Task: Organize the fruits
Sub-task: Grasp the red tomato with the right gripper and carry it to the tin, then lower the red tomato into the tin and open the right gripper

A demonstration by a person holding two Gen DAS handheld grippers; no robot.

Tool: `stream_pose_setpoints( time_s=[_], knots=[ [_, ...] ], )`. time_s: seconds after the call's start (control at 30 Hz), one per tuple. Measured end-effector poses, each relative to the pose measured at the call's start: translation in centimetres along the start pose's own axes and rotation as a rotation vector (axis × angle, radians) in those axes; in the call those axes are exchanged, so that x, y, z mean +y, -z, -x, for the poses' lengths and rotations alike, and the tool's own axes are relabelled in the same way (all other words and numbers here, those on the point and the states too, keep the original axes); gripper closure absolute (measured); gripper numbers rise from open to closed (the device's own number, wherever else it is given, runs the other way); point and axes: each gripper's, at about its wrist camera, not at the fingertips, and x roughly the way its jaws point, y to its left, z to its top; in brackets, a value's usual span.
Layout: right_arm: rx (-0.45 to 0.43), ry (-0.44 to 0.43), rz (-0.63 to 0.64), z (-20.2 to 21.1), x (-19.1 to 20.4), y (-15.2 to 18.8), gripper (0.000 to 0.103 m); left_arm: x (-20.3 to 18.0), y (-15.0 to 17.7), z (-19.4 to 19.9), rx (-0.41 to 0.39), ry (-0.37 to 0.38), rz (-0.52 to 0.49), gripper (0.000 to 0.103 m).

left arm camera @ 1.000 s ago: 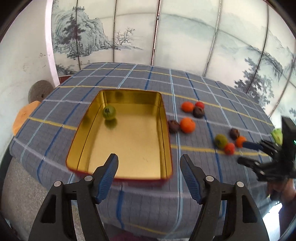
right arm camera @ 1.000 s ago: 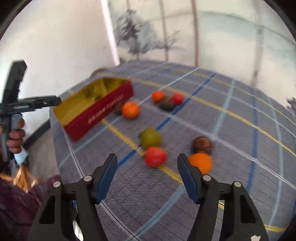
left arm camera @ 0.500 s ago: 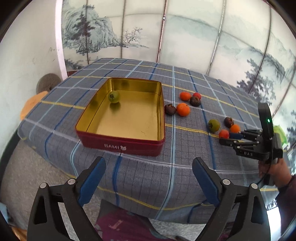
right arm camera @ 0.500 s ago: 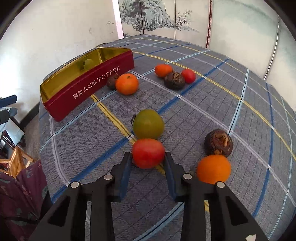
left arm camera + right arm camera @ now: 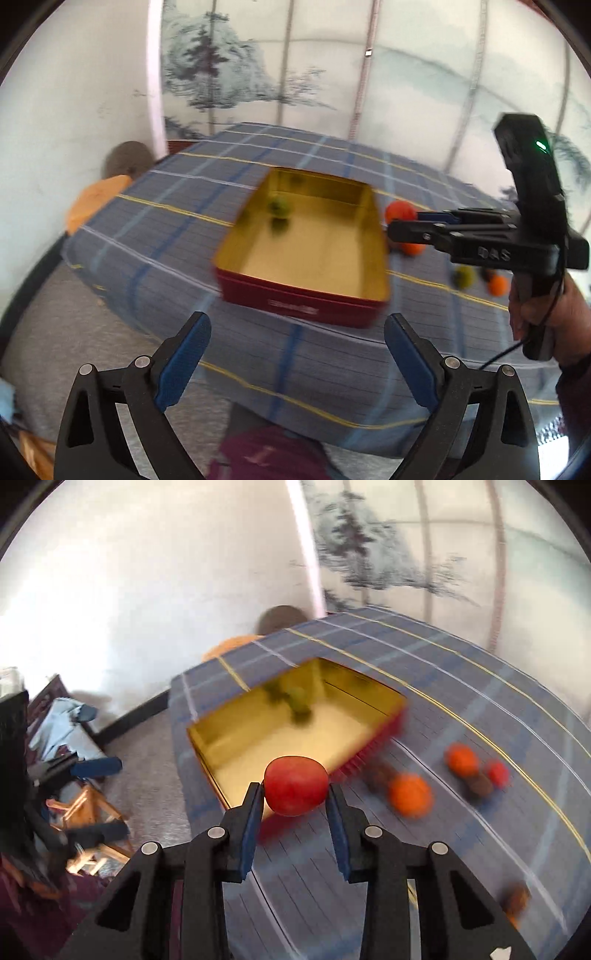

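Observation:
My right gripper (image 5: pixel 295 805) is shut on a red fruit (image 5: pixel 295 789) and holds it in the air near the front corner of the gold-lined red tin (image 5: pixel 373 747). The right gripper also shows in the left wrist view (image 5: pixel 404 223), with the red fruit (image 5: pixel 400 212) at the tin's (image 5: pixel 303 299) right rim. A green fruit (image 5: pixel 279 207) lies inside the tin. My left gripper (image 5: pixel 297 354) is open and empty, back from the table's front edge.
Several orange, red, brown and green fruits lie on the plaid tablecloth (image 5: pixel 480 830) right of the tin, among them an orange (image 5: pixel 410 795) and a green fruit (image 5: pixel 464 277). A wall and painted screen stand behind. Chairs and clutter (image 5: pixel 74 775) are on the floor at left.
My right gripper closed on the red fruit, lifted it off the cloth and carried it left to the tin. My left gripper drew back from the tin and stayed open.

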Motion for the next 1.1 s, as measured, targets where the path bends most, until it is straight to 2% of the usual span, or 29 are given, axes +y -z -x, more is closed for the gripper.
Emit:
stream_pose_setpoints(
  time_s=[0.1,0.23,0.47,0.67,1.1],
  knots=[
    [0.058,-0.047,-0.019,-4.0,0.2,-2.3,0.071,1.6,-0.5,-0.2,-0.011,-0.063,0.003,0.008],
    [0.138,-0.038,-0.026,-8.5,0.5,-4.1,0.071,3.4,-0.9,-0.5,-0.027,-0.144,-0.015,0.008],
    [0.191,-0.028,-0.047,-12.6,0.7,-5.9,0.070,5.1,-1.1,-2.0,0.010,-0.162,-0.025,0.008],
    [0.219,-0.016,-0.070,-14.7,0.7,-6.8,0.070,5.3,-1.2,-2.5,0.008,-0.179,-0.045,0.008],
    [0.231,0.006,-0.103,-16.4,0.4,-7.1,0.068,4.8,-1.4,-2.5,-0.014,-0.164,-0.095,0.008]
  ],
)
